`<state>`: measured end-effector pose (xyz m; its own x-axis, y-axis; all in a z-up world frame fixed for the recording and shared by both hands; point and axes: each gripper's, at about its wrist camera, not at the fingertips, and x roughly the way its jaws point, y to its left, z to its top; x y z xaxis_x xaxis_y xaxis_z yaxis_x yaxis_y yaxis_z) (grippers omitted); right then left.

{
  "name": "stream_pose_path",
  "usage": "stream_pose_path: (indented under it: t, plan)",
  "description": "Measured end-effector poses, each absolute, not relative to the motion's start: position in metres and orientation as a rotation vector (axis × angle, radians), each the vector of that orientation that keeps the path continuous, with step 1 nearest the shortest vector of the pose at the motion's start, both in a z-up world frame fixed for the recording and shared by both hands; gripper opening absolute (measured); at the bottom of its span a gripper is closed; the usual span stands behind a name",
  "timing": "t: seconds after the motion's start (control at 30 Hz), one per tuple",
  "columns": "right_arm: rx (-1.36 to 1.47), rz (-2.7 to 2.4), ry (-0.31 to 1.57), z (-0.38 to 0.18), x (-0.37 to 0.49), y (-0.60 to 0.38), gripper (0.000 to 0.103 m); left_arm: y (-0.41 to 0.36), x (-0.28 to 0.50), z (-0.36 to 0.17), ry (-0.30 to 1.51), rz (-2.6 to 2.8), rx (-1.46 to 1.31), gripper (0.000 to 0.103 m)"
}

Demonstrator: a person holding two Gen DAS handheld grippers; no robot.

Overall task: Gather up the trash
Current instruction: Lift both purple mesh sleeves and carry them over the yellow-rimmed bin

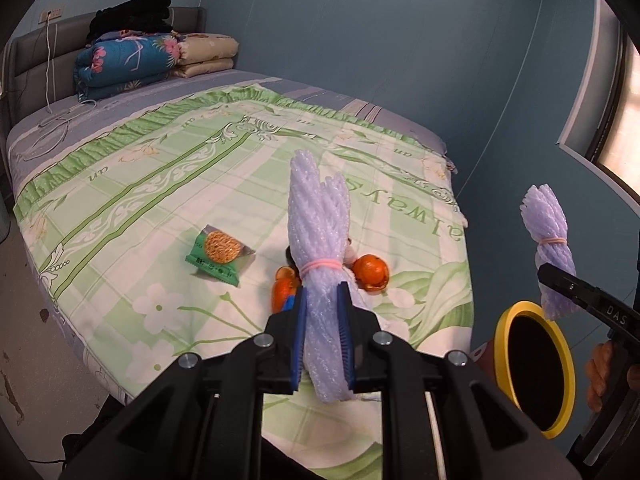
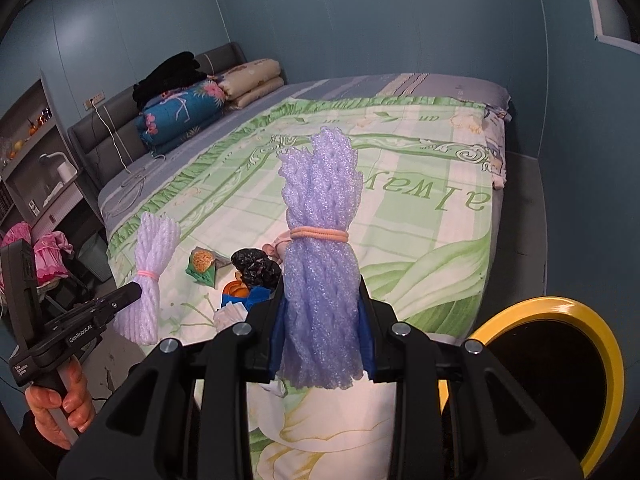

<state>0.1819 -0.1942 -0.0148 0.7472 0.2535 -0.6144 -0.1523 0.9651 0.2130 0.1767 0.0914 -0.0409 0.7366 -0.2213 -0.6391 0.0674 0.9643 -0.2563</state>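
Bed edge (image 1: 460,280) ran down right of centre in left wrist view, w/ blue wall (image 1: 400,40) beyond and yellow-rimmed bin (image 1: 534,364) at lower right, just off the mattress; same bin (image 2: 560,368) filled lower right of right wrist view. Open quilt (image 1: 160,184) stretched toward upper left, clear up to folded bedding (image 1: 132,64) at headboard.

Left gripper (image 1: 323,340) clenched on a white foam net bundle (image 1: 318,240), pads pressing its lower part, bundle standing upright above the quilt, pink band around its waist. Right gripper (image 2: 323,336) clenched on a second foam net bundle (image 2: 320,240), same way, upright in frame centre.

On quilt beyond left bundle: biscuit wrapper (image 1: 218,254) to the left, orange peels (image 1: 370,272) just behind and beside it, partly hidden.

Only in right wrist view: black crumpled bag (image 2: 256,266) by the peels, shelving (image 2: 36,152) at far left, a hand (image 2: 60,412) on left gripper's handle. Only in left wrist view: window (image 1: 618,128) at right edge, right gripper's bundle (image 1: 550,248) sitting just above bin rim
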Motion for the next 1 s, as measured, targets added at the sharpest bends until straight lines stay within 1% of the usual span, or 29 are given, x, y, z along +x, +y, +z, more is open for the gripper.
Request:
stream_pose_path:
  t: [0.43, 1.0]
  plan:
    - [0.214, 0.168, 0.618, 0.003, 0.149, -0.243, 0.030, 0.052, 0.166, -0.016, 0.685, -0.227, -0.209, 0.014]
    - [0.290, 0.095, 0.559, 0.010, 0.117, -0.300, 0.030, -0.020, 0.162, -0.007, 0.688, -0.371, -0.148, 0.014]
